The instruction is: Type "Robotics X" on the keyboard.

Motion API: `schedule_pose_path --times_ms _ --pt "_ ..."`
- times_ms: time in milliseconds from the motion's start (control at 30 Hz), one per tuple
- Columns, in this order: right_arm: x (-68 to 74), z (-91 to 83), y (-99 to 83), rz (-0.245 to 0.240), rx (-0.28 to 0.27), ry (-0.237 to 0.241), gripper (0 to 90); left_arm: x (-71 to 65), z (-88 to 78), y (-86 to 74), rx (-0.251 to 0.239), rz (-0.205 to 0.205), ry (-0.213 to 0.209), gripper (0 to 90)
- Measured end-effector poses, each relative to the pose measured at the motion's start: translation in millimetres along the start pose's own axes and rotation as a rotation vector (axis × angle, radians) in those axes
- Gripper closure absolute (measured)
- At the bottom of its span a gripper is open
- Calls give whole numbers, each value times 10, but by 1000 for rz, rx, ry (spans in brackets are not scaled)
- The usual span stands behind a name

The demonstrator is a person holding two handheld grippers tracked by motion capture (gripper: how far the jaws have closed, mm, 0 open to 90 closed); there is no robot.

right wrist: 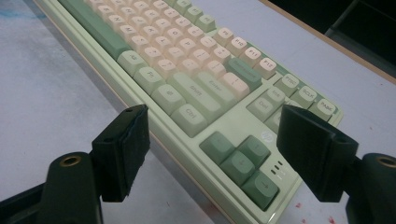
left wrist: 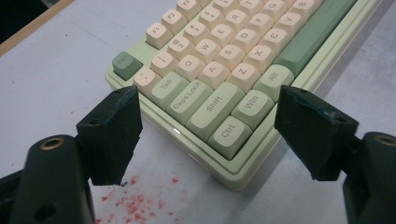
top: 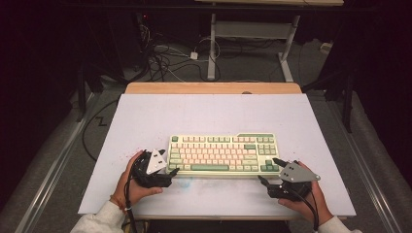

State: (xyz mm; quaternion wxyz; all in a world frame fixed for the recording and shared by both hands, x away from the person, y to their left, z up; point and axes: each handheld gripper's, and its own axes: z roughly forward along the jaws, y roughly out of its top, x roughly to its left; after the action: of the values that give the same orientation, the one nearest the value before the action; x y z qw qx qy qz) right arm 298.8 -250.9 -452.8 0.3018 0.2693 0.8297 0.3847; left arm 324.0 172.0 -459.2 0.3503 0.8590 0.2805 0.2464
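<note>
L gripper (top: 171,171) & R gripper (top: 268,172), fingers wide apart, empty, flank keyboard (top: 223,153), long axis left-right.

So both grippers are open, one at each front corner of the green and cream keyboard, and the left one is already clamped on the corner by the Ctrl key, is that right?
Not quite. The left gripper is open, not clamped: in the left gripper view its fingers stand apart on either side of the keyboard corner by the Ctrl key, touching nothing. The right gripper is open at the other front corner, as you said.
</note>
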Motion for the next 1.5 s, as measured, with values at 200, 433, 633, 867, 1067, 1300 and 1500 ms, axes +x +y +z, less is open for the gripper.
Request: schedule_pose_path --times_ms 200,433,633,867,1067,1300,1500 --pt "5 3 2 -5 1 3 259 37 -37 58 -23 -43 -44 580" --pt "11 7 1 0 4 4 259 42 6 169 -3 -25 -77 845" --pt "19 16 4 -8 7 5 259 51 113 320 5 -33 -102 879" --pt "22 23 0 -8 12 7 259 74 264 449 25 -39 -129 879" --pt "25 22 -3 -9 14 7 259 29 398 511 51 -17 -141 875" --pt "24 27 -8 -13 18 9 259 26 487 525 89 -1 -142 874" --pt "29 32 -10 -17 21 11 261 48 506 516 96 -8 -134 865"
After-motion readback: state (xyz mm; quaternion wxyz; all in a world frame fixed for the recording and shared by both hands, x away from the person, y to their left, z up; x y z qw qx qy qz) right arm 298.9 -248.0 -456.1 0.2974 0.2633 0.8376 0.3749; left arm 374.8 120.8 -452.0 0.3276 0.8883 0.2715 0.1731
